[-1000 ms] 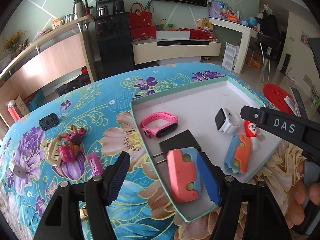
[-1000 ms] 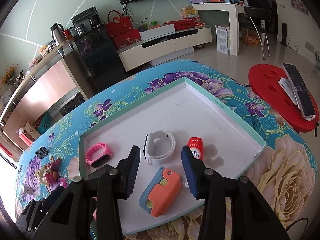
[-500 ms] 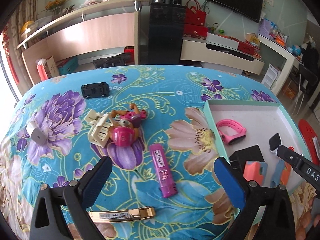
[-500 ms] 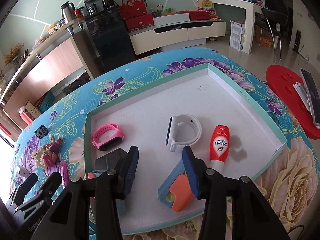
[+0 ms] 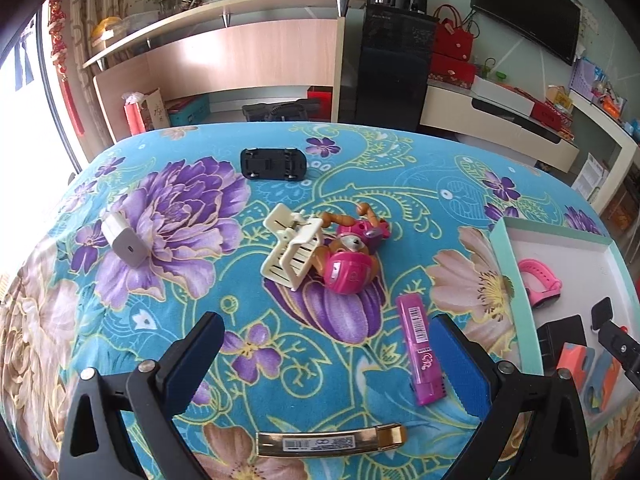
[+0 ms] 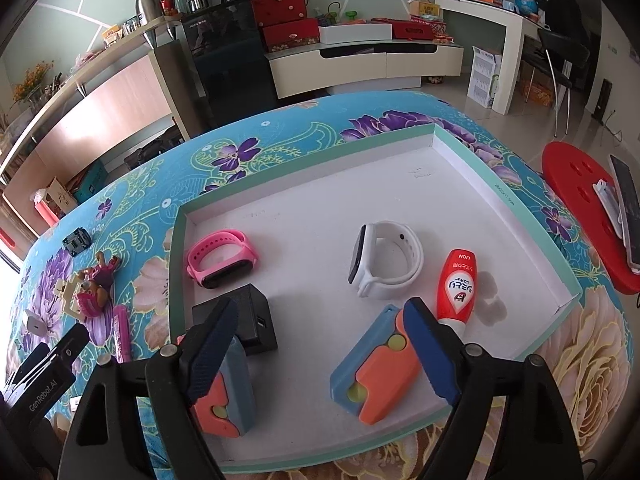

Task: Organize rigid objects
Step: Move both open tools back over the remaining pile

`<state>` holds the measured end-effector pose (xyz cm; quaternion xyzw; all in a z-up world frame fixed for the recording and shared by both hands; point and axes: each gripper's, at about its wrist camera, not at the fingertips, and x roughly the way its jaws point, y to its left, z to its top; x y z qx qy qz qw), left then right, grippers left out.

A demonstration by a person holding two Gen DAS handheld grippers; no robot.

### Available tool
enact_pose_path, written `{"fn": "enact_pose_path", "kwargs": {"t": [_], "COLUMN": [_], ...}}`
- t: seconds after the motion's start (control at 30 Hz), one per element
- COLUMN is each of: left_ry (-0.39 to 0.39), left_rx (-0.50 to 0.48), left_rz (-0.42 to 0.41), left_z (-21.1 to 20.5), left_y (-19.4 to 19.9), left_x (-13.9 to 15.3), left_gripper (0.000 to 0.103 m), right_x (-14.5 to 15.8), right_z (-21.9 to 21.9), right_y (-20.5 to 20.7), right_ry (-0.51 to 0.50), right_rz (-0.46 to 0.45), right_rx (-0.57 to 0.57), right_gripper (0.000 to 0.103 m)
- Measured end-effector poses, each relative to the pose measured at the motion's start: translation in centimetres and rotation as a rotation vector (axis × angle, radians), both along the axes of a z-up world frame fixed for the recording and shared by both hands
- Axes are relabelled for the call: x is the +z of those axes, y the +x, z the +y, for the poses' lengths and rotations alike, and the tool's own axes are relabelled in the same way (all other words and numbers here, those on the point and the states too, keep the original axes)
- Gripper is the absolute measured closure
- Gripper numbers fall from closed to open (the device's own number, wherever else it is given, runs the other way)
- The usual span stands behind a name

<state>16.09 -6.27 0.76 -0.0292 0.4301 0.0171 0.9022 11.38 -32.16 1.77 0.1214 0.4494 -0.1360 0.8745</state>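
Note:
My left gripper (image 5: 324, 356) stands wide open over the flowered tablecloth, nothing between its fingers. A purple bar (image 5: 420, 354) lies by its right finger and a gold hair clip (image 5: 330, 444) just below. Further off are a pink toy dog (image 5: 348, 256) and a cream claw clip (image 5: 290, 254). My right gripper (image 6: 320, 328) hangs over the green-rimmed tray (image 6: 504, 196) with its jaws opening. An orange-and-blue block (image 6: 376, 376) lies loose by its right finger. A second such block (image 6: 230, 396) sits under the left finger.
The tray also holds a pink band (image 6: 222, 258), a white watch (image 6: 386, 258), a red tube (image 6: 456, 286) and a black box (image 6: 240, 320). A black toy car (image 5: 274, 164) and a white charger (image 5: 126, 242) lie further out on the cloth. A red stool (image 6: 580, 176) stands beside the table.
My left gripper let go of an orange-and-blue block in the tray, spread wide and swung left over the loose items. My right gripper's jaws spread apart from the other block.

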Motion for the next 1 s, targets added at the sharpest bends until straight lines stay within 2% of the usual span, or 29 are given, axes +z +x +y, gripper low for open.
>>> {"fn": "enact_pose_path", "kwargs": {"t": [0.37,0.57,0.77,0.9,1.0], "left_ry": [-0.040,-0.013,0.030,0.072,0.073], "left_rx": [0.081,0.131,0.199,0.246,0.268], "left_rz": [-0.020,-0.028,0.006,0.024,0.047], "left_z": [3.2,5.7,8.8,10.8,12.2], "left_y": [-0.4,-1.0,-1.6,-2.1,-2.3], "left_x": [0.8,1.4,2.0,2.2,1.8], "left_gripper": [0.000,0.000,0.000,0.000,0.000], "right_x": [0.4,1.1,1.9,1.7,1.4], "right_z": [1.0,3.1,6.3,8.9,10.8], "right_y": [0.3,0.7,1.1,1.5,1.6], "right_ry": [-0.008,0.009,0.041,0.034,0.021], "right_rz": [-0.013,-0.039,-0.081,-0.073,-0.063], "right_rx": [0.020,0.077,0.156,0.217,0.259], "right_gripper": [0.017,0.017,0.017,0.017,0.017]}}
